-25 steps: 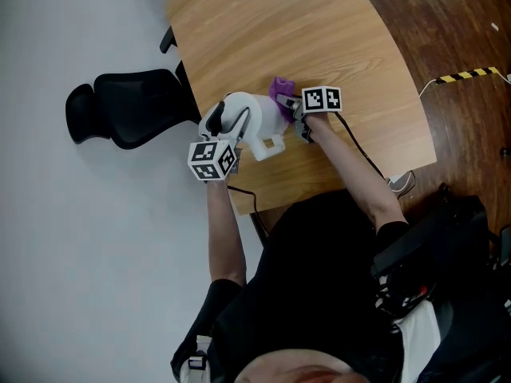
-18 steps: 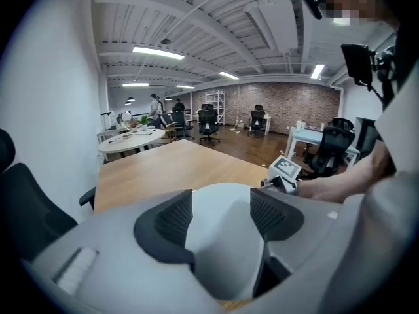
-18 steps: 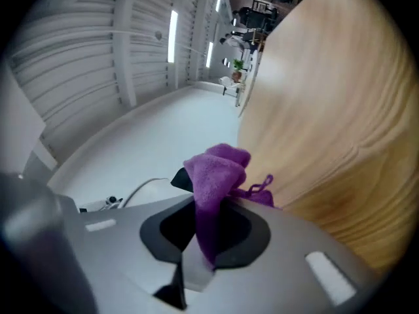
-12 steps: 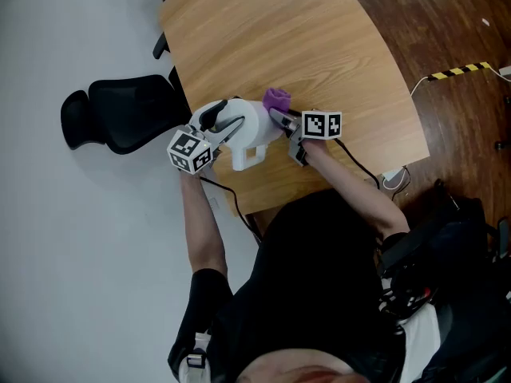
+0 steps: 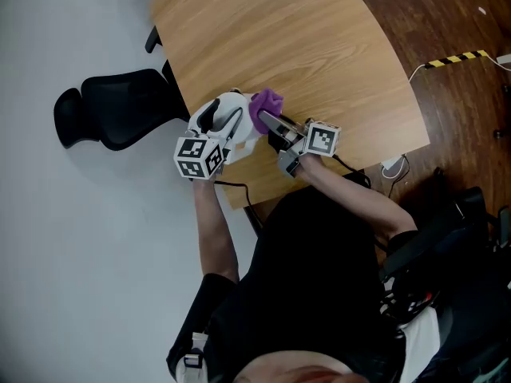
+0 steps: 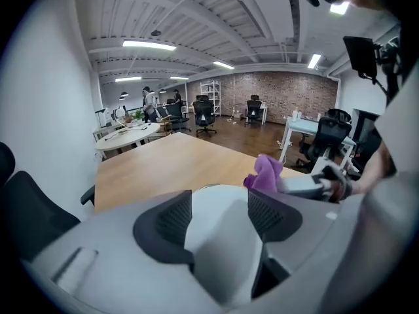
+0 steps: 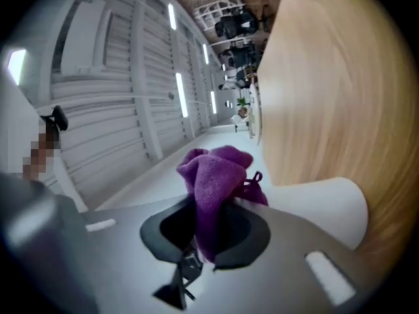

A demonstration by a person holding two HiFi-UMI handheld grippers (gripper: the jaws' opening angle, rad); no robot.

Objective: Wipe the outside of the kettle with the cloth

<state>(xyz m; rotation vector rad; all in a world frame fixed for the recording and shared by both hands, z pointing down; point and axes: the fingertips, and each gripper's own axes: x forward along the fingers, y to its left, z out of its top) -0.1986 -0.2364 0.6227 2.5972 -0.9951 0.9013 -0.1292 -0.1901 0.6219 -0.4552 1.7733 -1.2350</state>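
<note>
Wooden table (image 5: 319, 46) is bearing the kettle (image 6: 216, 211), mostly hidden behind the left gripper (image 5: 223, 118), whose jaws are closing onto it, while the right gripper (image 7: 206, 231) is clamping the purple cloth (image 7: 213, 175) beside the kettle's top.

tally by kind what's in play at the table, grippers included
kettle: 1
cloth: 1
grippers: 2, left gripper (jaws have just been closing, kettle between them) and right gripper
table: 1
total: 5
</note>
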